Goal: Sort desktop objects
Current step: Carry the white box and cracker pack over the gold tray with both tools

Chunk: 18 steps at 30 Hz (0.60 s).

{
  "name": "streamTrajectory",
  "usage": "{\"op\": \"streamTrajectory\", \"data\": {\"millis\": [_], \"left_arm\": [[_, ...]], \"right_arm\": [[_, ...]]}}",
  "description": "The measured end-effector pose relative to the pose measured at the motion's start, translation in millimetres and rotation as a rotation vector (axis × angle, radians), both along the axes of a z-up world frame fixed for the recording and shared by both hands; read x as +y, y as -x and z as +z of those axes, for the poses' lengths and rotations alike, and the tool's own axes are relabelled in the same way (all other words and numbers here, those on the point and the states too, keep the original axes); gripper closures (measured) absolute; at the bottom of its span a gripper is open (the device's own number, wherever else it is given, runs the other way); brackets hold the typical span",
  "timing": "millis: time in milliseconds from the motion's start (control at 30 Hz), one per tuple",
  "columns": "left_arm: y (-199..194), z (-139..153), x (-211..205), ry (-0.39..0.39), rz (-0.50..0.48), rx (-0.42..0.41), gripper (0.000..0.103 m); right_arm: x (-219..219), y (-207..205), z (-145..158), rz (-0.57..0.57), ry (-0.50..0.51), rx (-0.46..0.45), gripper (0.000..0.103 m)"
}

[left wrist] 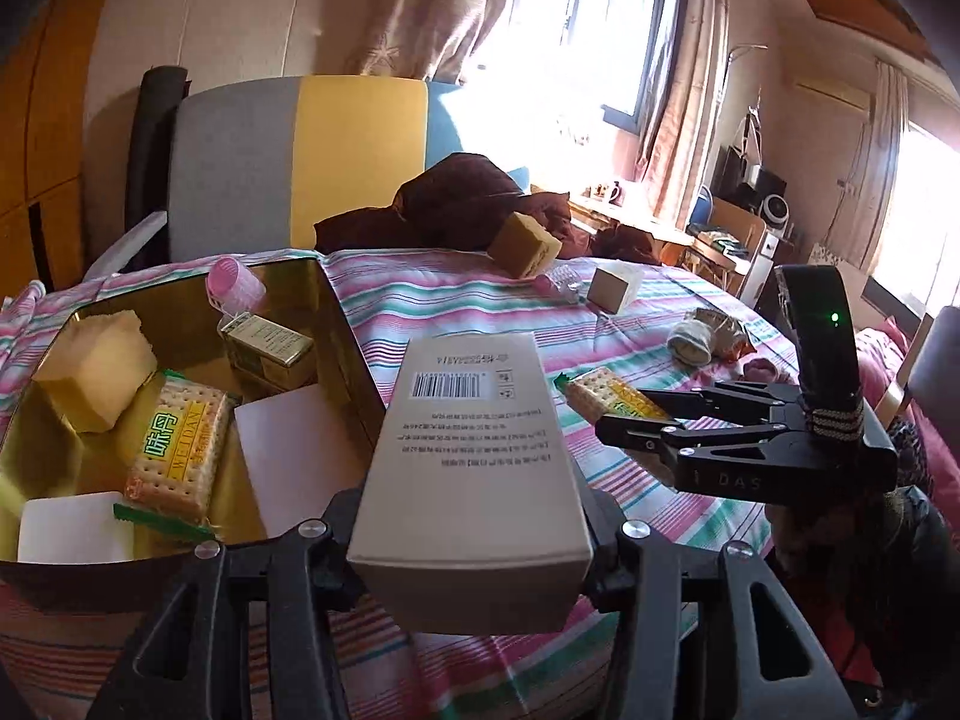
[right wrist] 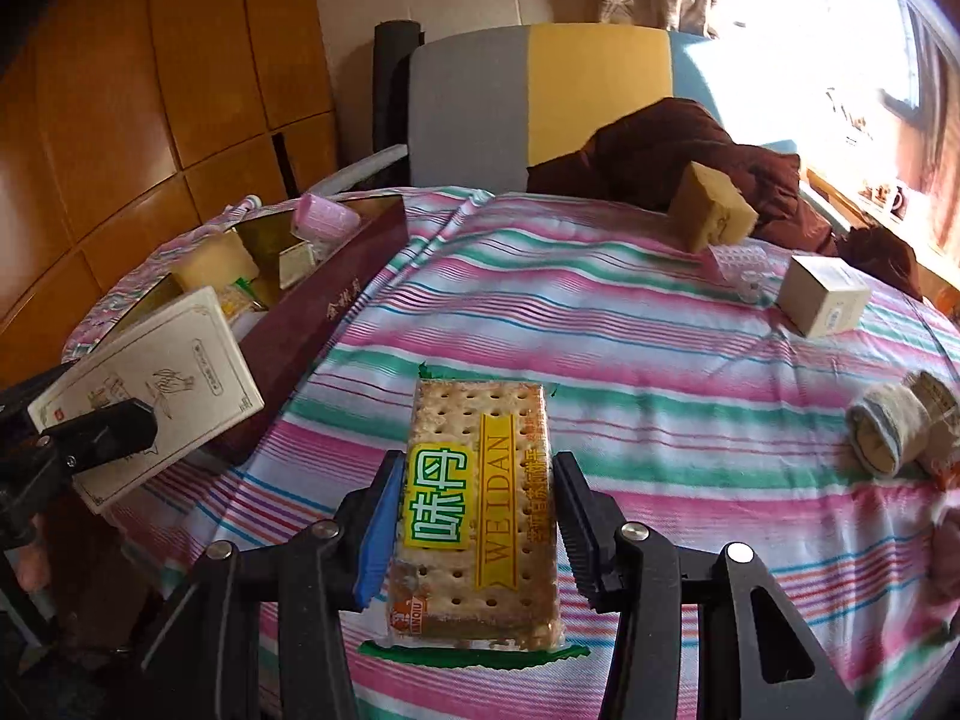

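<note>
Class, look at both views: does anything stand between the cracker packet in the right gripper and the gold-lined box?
Yes. The white carton, held by the left gripper, sits between the cracker packet and the gold-lined box.

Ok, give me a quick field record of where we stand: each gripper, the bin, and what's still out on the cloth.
left gripper: shut on grey carton, held beside the bin
right gripper: fingers either side of cracker pack, pack on striped cloth
bin: gold-lined box holding another cracker pack, small boxes, pink roll
still out: tan box, white box, rolled sock
</note>
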<state>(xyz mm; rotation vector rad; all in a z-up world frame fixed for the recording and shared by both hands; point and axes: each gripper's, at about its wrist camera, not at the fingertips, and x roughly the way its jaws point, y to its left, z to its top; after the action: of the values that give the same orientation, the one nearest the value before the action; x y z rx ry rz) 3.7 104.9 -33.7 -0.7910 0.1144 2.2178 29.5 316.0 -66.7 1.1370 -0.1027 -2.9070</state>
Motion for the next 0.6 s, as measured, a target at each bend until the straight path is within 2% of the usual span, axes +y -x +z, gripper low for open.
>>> {"op": "streamTrajectory", "data": {"millis": [167, 367, 600], "left_arm": [[15, 18, -22, -0.031, 0.043, 0.012, 0.051], [49, 33, -46, -0.024, 0.131, 0.054, 0.051], [113, 31, -73, 0.002, 0.242, -0.011, 0.051]], "right_arm": [[-31, 25, 15, 0.076, -0.041, 0.031, 0.054], [-50, 51, 29, 0.112, -0.041, 0.060, 0.054], [-66, 80, 31, 0.137, -0.035, 0.045, 0.054]]}}
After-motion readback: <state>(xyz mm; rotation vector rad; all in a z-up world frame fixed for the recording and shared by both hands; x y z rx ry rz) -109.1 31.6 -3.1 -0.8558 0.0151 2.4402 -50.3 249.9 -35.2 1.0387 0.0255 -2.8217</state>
